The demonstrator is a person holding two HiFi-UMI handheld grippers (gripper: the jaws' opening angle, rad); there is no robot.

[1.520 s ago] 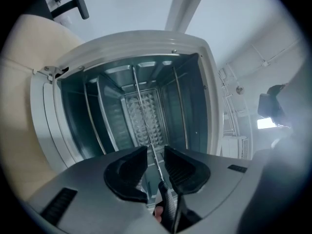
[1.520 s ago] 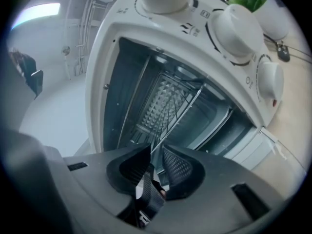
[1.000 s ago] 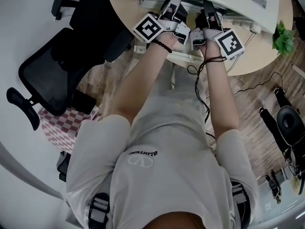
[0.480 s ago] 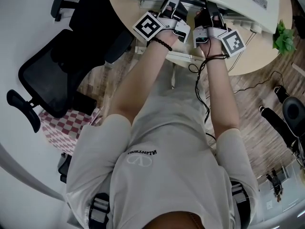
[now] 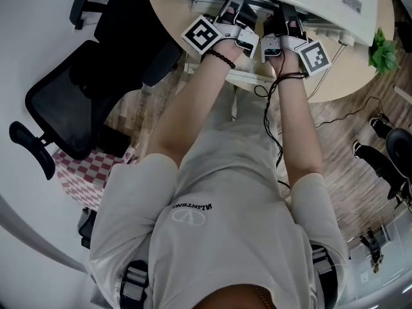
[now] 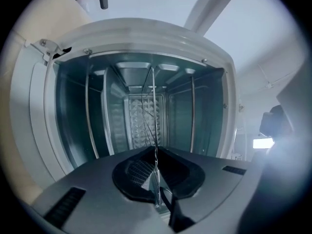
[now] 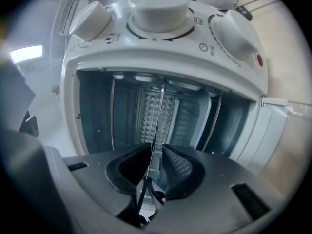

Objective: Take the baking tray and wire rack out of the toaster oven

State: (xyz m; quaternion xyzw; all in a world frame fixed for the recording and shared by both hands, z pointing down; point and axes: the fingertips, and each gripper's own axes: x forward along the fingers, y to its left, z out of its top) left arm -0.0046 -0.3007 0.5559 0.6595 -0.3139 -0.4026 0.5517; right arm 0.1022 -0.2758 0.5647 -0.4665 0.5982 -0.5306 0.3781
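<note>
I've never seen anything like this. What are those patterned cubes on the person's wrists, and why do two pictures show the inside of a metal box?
No robot: a person holds a two-jaw gripper in each hand; the marked cubes belong to them. The head view looks down from the person's head at a table. The other two come from cameras on the grippers, looking into an open toaster oven. The left gripper is closing its jaws on a thin metal shelf edge-on; rack or tray, I cannot tell. The right gripper stands open, a similar edge between its jaws.
</note>
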